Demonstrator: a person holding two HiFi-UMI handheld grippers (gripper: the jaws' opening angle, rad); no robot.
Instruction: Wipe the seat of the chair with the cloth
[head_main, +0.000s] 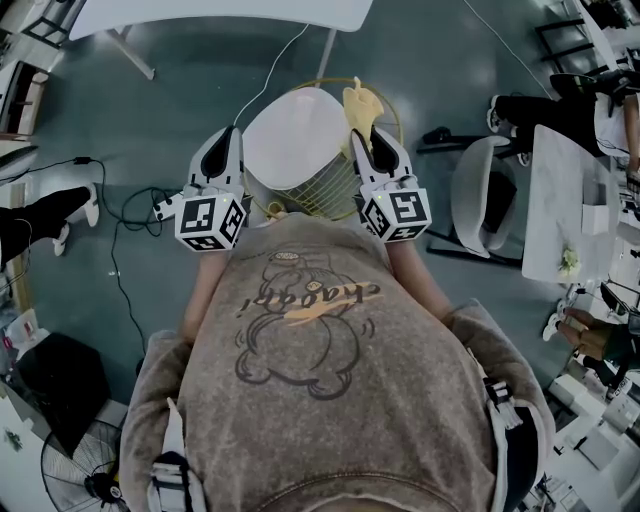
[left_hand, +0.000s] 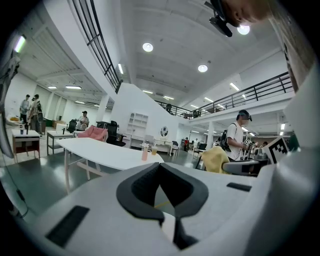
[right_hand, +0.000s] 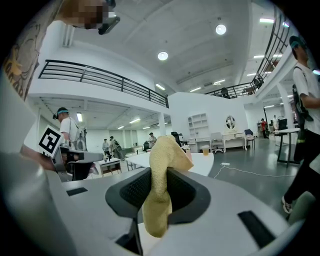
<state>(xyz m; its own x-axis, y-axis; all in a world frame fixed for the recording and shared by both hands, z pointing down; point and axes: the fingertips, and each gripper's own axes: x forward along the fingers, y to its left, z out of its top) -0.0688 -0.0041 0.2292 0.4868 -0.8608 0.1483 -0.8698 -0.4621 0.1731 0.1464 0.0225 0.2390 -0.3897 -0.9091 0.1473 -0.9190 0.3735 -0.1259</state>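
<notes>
In the head view a chair with a white seat and a yellow wire back stands on the floor just ahead of my chest. Both grippers are held up on either side of it, pointing forward. The right gripper is shut on a yellow cloth, and in the right gripper view that cloth hangs pinched between the black pads. The left gripper is shut with nothing in it. In the left gripper view its pads meet, and the cloth shows off to the right.
A white table stands beyond the chair, with a cable trailing across the grey floor. To the right are another white chair and a table. A person's leg is at the left and a fan at bottom left.
</notes>
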